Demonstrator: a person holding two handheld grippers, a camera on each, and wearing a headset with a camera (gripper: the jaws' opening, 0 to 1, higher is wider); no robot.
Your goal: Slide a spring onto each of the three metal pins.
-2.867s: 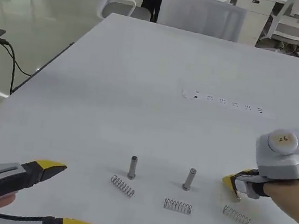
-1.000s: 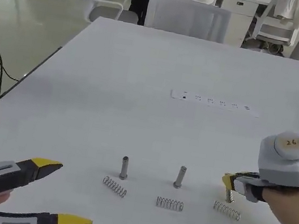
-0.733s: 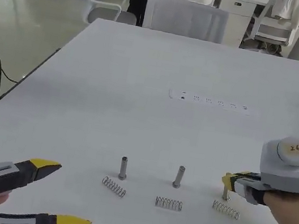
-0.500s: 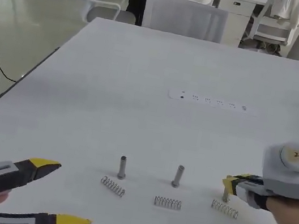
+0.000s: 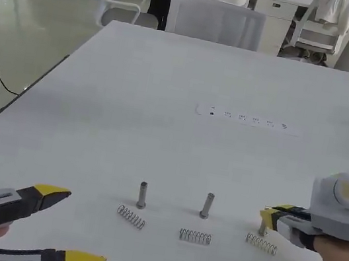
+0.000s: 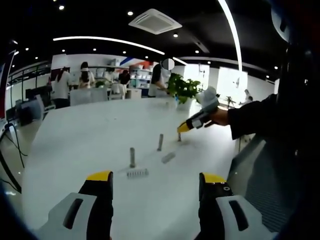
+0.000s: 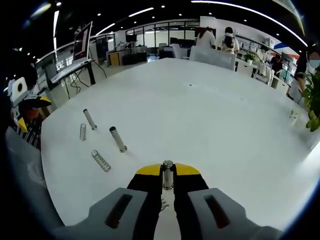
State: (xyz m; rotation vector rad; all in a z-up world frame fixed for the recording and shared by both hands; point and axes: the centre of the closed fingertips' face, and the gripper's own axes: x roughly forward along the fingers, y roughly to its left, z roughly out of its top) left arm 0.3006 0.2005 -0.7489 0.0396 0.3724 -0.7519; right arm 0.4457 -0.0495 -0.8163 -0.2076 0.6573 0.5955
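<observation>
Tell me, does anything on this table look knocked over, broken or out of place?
Nothing stands out. The left pin and middle pin stand upright, with the left spring and middle spring lying flat before them. The right gripper grips the third pin, the right spring beside it.

Left gripper (image 5: 86, 228) jaws apart, right gripper (image 5: 267, 217) jaws pinching pin (image 7: 167, 175)

White table (image 5: 166, 102) with a socket strip (image 5: 242, 118), a grey chair (image 5: 216, 22) at its far edge, a potted plant (image 6: 182, 89)
</observation>
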